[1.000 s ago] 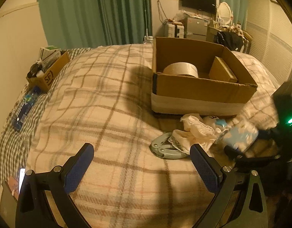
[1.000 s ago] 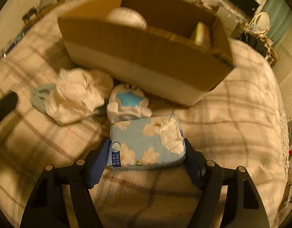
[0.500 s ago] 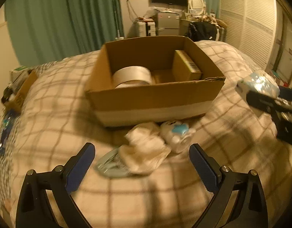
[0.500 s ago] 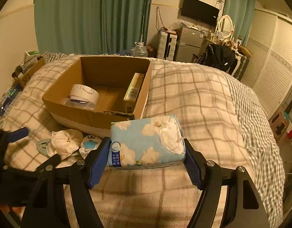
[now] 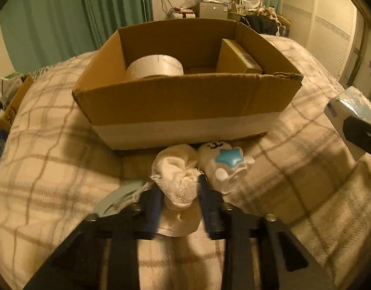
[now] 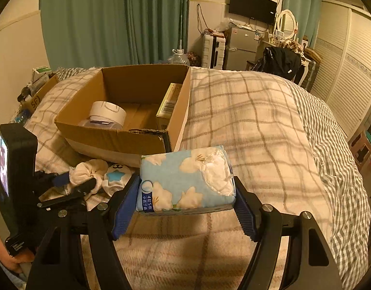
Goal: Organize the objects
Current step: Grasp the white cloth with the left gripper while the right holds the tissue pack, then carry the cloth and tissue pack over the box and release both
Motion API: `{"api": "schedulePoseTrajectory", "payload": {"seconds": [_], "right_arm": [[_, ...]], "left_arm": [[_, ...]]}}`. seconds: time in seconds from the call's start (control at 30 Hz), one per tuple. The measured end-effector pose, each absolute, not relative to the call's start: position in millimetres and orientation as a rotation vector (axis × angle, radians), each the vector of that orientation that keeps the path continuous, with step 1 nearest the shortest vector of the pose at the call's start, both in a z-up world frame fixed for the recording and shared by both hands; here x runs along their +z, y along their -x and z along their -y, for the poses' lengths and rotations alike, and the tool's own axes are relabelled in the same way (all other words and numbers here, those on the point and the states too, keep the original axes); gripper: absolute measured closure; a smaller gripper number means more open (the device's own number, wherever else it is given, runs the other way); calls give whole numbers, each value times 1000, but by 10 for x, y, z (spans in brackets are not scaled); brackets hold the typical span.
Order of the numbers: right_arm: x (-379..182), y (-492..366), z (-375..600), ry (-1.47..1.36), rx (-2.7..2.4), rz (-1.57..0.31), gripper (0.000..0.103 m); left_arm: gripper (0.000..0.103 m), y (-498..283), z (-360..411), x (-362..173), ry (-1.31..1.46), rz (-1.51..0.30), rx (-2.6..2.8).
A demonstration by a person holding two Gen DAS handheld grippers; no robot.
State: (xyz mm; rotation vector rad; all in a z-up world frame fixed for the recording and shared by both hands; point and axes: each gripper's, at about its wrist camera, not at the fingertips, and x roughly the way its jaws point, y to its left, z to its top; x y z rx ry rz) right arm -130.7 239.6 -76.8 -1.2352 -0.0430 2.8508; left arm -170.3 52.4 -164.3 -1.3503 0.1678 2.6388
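A bed with a cream plaid blanket (image 6: pixel 246 111) carries an open brown cardboard box (image 5: pixel 185 106). Inside it sit a white roll of tape (image 5: pixel 154 67) on the left and a yellow-brown carton (image 5: pixel 238 58) against the right wall.

The left claw (image 5: pixel 179 204) is pressed onto a crumpled white cloth bundle (image 5: pixel 177 171), which lies on the blanket just in front of the box. Beside the cloth, touching it, rests a small white toy with a blue star (image 5: pixel 224 166); a pale grey-blue ring (image 5: pixel 117 199) peeks out on the cloth's other side.

The right claw (image 6: pixel 185 205) pinches a light-blue floral tissue pack (image 6: pixel 185 181) — held above the blanket, near the box's right front corner.
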Motion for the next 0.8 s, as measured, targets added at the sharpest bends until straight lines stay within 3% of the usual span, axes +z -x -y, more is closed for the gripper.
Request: {"api": "schedulePoseTrajectory", "payload": {"seconds": [0.03,0.13,0.5,0.8], "right_arm": [[-768,1304,-2388,1235,2853,44,31],[-779,1297,-2370,1238,2852,53,31],[-696,1223,-2276,1216,2874,97,31],[35,1182,-2178,1104,2991,108,31]], "left_arm": [[87,1678,-506,-1629,1346,-150,2639],[90,1580,-452,-1533,1312,-120,2654],[90,1266,-290,-1145,1255,-47,2727],[91,1309,-215,-358,1038,-44,2740]]}}
